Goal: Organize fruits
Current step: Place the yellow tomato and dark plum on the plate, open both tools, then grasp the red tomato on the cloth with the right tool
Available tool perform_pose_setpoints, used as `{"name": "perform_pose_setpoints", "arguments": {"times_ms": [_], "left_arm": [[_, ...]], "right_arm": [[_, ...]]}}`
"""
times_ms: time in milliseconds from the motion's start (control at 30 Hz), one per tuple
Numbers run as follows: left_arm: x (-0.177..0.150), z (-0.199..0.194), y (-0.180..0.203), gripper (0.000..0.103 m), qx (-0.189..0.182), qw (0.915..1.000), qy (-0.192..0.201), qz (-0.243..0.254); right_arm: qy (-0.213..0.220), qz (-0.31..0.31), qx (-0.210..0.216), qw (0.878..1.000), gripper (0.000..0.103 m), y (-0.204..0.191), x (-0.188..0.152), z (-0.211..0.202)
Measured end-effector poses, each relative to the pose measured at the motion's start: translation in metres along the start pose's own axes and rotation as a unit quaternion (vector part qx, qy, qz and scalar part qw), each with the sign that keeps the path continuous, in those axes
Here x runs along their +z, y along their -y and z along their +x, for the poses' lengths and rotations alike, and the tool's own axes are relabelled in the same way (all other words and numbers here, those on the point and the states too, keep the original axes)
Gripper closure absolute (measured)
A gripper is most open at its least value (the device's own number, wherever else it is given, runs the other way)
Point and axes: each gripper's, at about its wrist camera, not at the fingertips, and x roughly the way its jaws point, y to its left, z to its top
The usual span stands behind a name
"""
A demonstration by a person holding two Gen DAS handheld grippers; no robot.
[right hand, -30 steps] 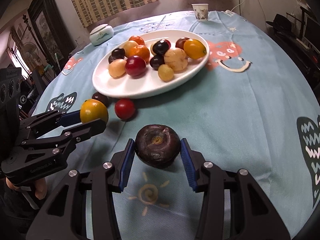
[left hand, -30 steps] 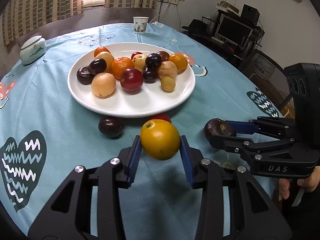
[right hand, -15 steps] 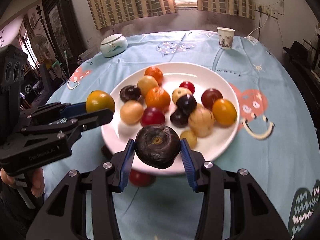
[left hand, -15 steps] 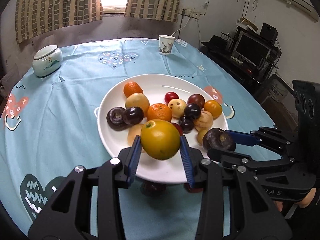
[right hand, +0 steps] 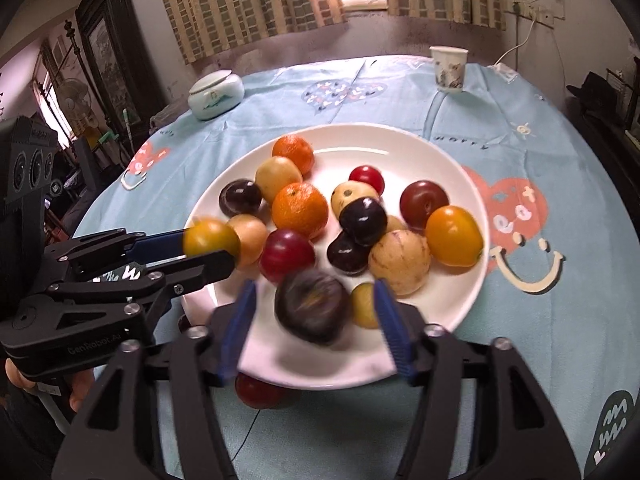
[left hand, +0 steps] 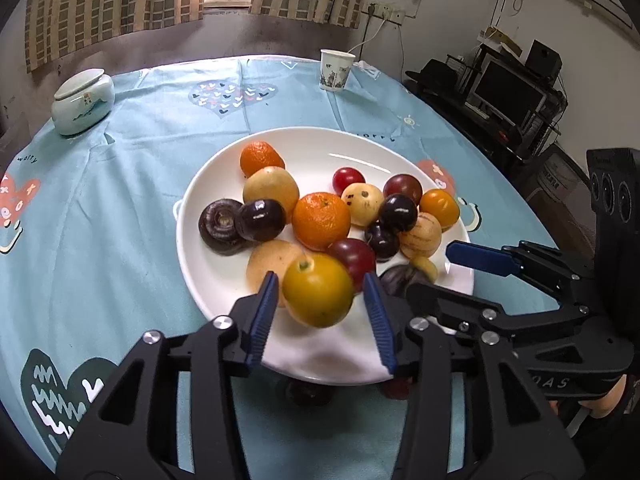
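The yellow-orange fruit [left hand: 318,290] sits between the left gripper's [left hand: 319,312] blue pads with a sliver of gap on each side; the jaws have just been opening, so it is released and dropping toward the near part of the white plate [left hand: 208,272]. The dark purple fruit [right hand: 313,307] is in the same state between the right gripper's [right hand: 314,330] pads: clear gaps show on both sides, its outline is blurred, and those jaws have just been opening too. Both grippers stand about half open and grip nothing.

Beyond the fingertips the plate already carries most of the fruit: two tangerines [left hand: 321,221], pale yellow rounds, red plums, dark plums and a striped pale melon-like fruit [left hand: 421,235], crowded toward the middle and far side.

Two pieces appear left on the blue tablecloth [left hand: 100,208], just under the plate's near rim and below the fingers: a dark fruit [left hand: 308,392] and a red fruit [right hand: 258,392]. By this reading the task is nearly finished; once these two drops settle, those last two need collecting.
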Motion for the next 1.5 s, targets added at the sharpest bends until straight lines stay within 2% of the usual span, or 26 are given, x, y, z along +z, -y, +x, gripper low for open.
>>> {"name": "perform_pose_setpoints", "arguments": {"times_ms": [100,233,267,300,400,433,500,600,700,867,900,1033,1100,1133,1167,1233,1333,1500], "left_arm": [[0.002,-0.01,-0.002,0.044,-0.005,0.9997,0.025,-0.008],[0.0,-0.017,-0.005,0.044,0.006,0.9994,0.033,-0.01],[-0.002,-0.02,-0.007,0.042,0.005,0.9994,0.033,-0.009],[-0.005,-0.023,-0.008,0.036,0.007,0.9993,0.035,-0.009],[-0.018,-0.034,-0.011,0.024,0.024,0.9988,0.043,-0.01],[-0.023,-0.037,-0.012,0.022,0.023,0.9987,0.044,-0.012],[-0.036,-0.042,-0.017,0.011,0.012,0.9986,0.042,-0.03],[-0.049,-0.045,-0.024,0.009,0.009,0.9982,0.037,-0.045],[-0.058,-0.043,-0.035,0.008,0.022,0.9973,0.027,-0.065],[-0.064,-0.051,-0.053,0.008,0.027,0.994,0.036,-0.1],[-0.065,-0.051,-0.055,0.008,0.024,0.9937,0.035,-0.103],[-0.066,-0.053,-0.055,0.008,0.013,0.9942,0.036,-0.1],[-0.066,-0.055,-0.051,0.008,0.006,0.9953,0.038,-0.088],[-0.066,-0.055,-0.048,0.008,0.0,0.996,0.038,-0.081],[-0.066,-0.054,-0.045,0.008,-0.005,0.9967,0.035,-0.073],[-0.067,-0.05,-0.039,0.008,-0.018,0.9978,0.024,-0.06],[-0.069,-0.037,-0.029,0.008,-0.04,0.9985,-0.012,-0.036],[-0.072,-0.011,-0.015,0.009,-0.038,0.9972,-0.062,-0.014]], "right_arm": [[0.017,0.014,-0.003,1.0,0.037,0.007,0.001,-0.011],[0.014,0.04,-0.004,0.999,0.037,0.013,-0.008,-0.025],[0.011,0.042,-0.003,0.999,0.037,0.012,-0.013,-0.029],[0.008,0.042,-0.001,0.999,0.035,0.009,-0.019,-0.033],[-0.003,0.037,0.002,0.999,0.024,-0.004,-0.041,-0.043],[-0.006,0.036,0.002,0.999,0.015,-0.008,-0.047,-0.044],[-0.012,0.034,0.001,0.999,0.008,-0.015,-0.059,-0.045],[-0.034,0.036,-0.002,0.999,0.008,-0.019,-0.071,-0.035],[-0.051,0.053,-0.001,0.997,0.008,-0.02,-0.077,-0.024],[-0.044,0.045,0.004,0.998,0.008,-0.034,-0.076,-0.009],[-0.037,0.036,-0.001,0.999,0.011,-0.04,-0.074,-0.007],[-0.039,0.006,-0.02,0.999,0.046,-0.052,-0.065,0.008],[-0.057,-0.003,-0.034,0.998,0.058,-0.053,-0.064,0.023],[-0.052,-0.012,-0.046,0.997,0.066,-0.055,-0.064,0.024],[-0.052,-0.017,-0.054,0.997,0.071,-0.056,-0.063,0.023],[-0.052,-0.012,-0.04,0.998,0.071,-0.054,-0.066,0.016],[-0.047,-0.009,-0.049,0.998,0.071,-0.046,-0.073,-0.001],[-0.05,0.028,-0.069,0.996,0.071,-0.01,-0.091,-0.019]]}}
